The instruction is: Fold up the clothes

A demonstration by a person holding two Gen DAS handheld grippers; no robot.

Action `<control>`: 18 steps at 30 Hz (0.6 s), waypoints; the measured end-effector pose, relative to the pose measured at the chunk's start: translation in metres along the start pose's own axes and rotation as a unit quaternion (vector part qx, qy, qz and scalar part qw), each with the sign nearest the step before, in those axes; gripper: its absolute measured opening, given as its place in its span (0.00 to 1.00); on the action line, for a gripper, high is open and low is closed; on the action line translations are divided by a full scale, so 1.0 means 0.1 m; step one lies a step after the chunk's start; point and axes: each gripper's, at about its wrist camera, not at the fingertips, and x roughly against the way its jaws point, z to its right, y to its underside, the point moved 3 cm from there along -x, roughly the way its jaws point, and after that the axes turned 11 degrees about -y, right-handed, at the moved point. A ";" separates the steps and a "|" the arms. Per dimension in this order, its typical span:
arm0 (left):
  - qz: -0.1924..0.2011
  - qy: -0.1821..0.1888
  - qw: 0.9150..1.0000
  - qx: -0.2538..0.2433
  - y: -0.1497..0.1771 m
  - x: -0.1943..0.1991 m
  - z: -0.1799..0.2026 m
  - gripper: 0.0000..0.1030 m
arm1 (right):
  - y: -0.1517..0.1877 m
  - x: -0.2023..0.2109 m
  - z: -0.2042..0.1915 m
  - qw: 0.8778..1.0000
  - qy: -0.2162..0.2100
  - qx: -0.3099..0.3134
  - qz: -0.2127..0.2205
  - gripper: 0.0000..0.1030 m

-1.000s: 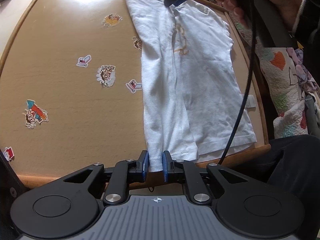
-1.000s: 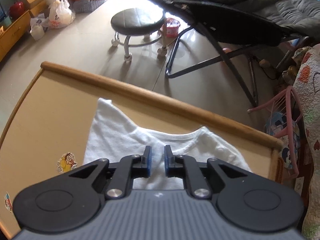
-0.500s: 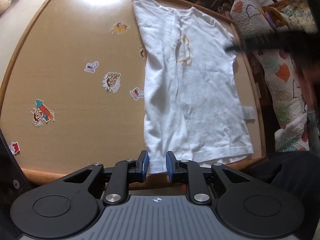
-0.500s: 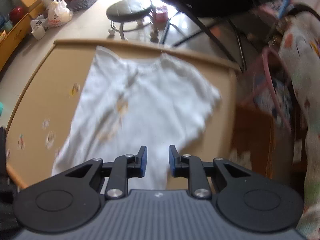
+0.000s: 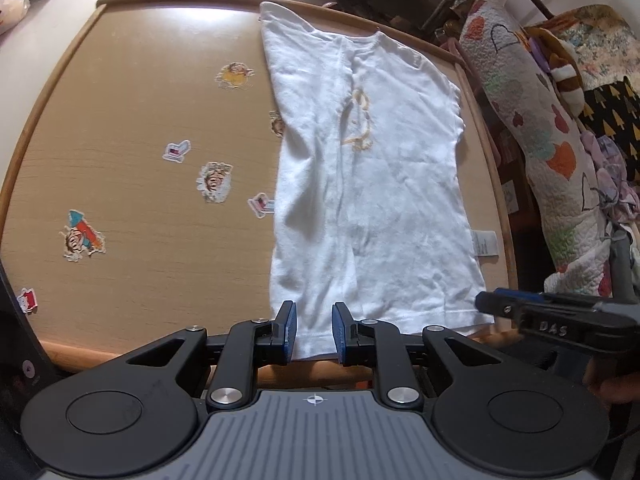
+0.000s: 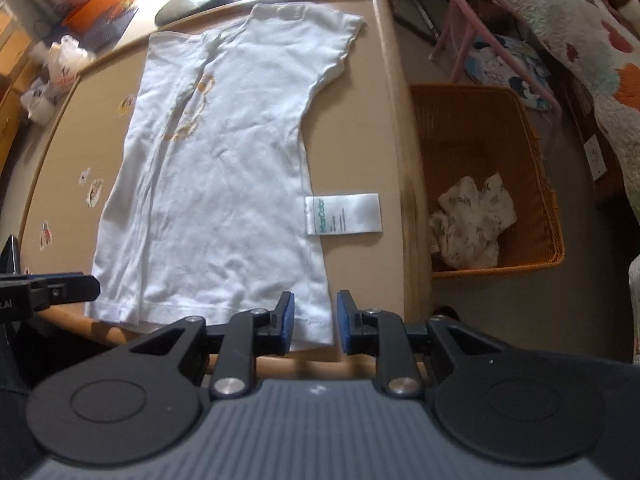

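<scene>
One orange basket (image 6: 536,184) holds crumpled cloth (image 6: 472,224); both hand-held grippers (image 5: 313,332) (image 6: 315,322) released.

A shirt (image 5: 372,184) lies flat on the table (image 5: 132,200), toward its right side, collar at the far edge and hem at the near edge. Stickers (image 5: 214,182) dot the tabletop left of the shirt. A care label (image 6: 343,214) sticks out from the shirt's right side. A basket (image 6: 484,128) stands on the floor right of the table, with a crumpled cloth (image 6: 472,222) in it.
</scene>
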 end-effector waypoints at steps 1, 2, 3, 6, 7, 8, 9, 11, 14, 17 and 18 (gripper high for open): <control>0.000 0.000 1.000 -0.001 0.00 0.00 0.01 0.22 | 0.01 0.00 0.00 1.000 0.001 -0.001 0.001 0.22; 0.001 0.001 1.000 -0.002 -0.01 0.01 0.02 0.22 | 0.01 0.00 -0.01 1.000 0.005 -0.002 0.000 0.22; 0.002 0.001 1.000 -0.003 -0.02 0.01 0.03 0.22 | 0.01 0.00 -0.02 1.000 0.009 -0.001 -0.003 0.22; 0.006 0.003 1.000 -0.004 -0.04 0.03 0.05 0.22 | 0.05 -0.01 -0.05 1.000 0.013 0.005 -0.006 0.21; 0.007 0.003 1.000 -0.003 -0.04 0.03 0.05 0.22 | 0.06 -0.01 -0.06 1.000 0.015 0.006 -0.006 0.21; 0.008 0.005 1.000 -0.001 -0.04 0.04 0.04 0.22 | 0.07 -0.01 -0.06 1.000 0.017 0.006 -0.006 0.21; 0.009 0.005 1.000 0.001 -0.05 0.05 0.04 0.23 | 0.07 -0.01 -0.07 1.000 0.019 0.006 -0.004 0.21; 0.010 0.007 1.000 0.004 -0.05 0.06 0.03 0.23 | 0.09 -0.02 -0.08 1.000 0.024 0.010 -0.003 0.21; 0.011 0.011 1.000 0.006 -0.05 0.06 0.02 0.24 | 0.10 -0.02 -0.10 0.999 0.034 0.017 -0.002 0.20; 0.010 0.012 1.000 0.000 -0.06 0.05 0.02 0.24 | 0.12 -0.02 -0.13 0.999 0.045 0.027 0.000 0.16; 0.011 0.012 1.000 0.000 -0.07 0.05 0.01 0.24 | 0.13 -0.02 -0.13 0.999 0.046 0.029 0.003 0.12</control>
